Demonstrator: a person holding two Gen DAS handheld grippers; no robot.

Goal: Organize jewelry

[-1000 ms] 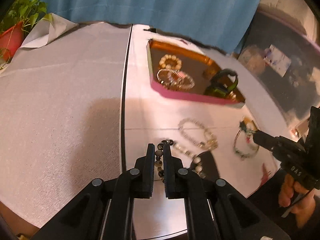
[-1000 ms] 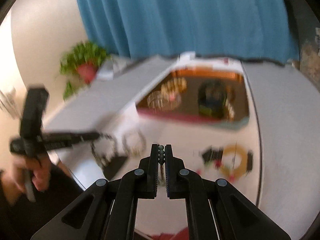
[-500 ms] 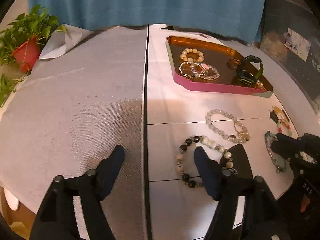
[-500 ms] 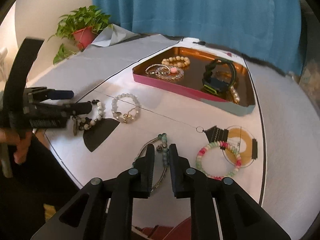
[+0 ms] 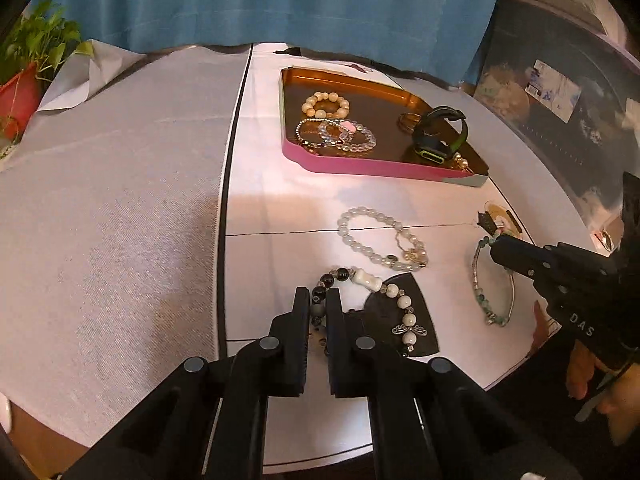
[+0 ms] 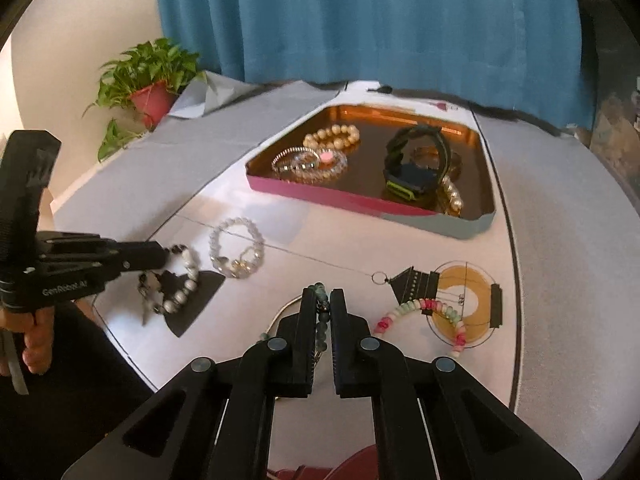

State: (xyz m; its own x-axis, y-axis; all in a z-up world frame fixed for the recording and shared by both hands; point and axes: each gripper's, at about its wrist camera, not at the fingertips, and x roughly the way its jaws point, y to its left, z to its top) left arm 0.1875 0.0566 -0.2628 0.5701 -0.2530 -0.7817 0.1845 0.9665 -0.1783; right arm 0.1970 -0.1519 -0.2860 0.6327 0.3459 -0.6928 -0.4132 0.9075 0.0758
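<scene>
Half a second earlier my left gripper (image 5: 318, 300) stood spread wide over the black-and-white bead bracelet (image 5: 372, 300); by this moment its fingers had clenched on the dark beads at the bracelet's 9 o'clock side. My right gripper (image 6: 324, 304) held as before, pinched on the green bead strand (image 6: 322, 312), whose thin wire loop trailed toward 7 o'clock on the table (image 6: 320, 248).

Both pieces lay on the white mat at the near edge, with the pink-sided tray (image 5: 360, 166) at 12 o'clock, well apart. In the tray sat a cream bead bracelet (image 5: 325, 105), a clear bead bracelet (image 5: 340, 136) and a green-and-black watch (image 5: 438, 136). Between the tray and my left fingers lay a pale bead bracelet (image 5: 380, 240), just beside the one I held. A pastel bracelet (image 6: 424, 316) lay at 3 o'clock of my right gripper.

Risks, as I judged them:
- each grip caught only a few round beads, so a bead could roll out of the pads on the lift;
- the winged charm (image 5: 410, 330) hung on the far side of the loop and could snag the pale bracelet when dragged;
- the wire loop could swing and hook the tray's rim;
- both arms heading to 12 o'clock together could cross.
</scene>
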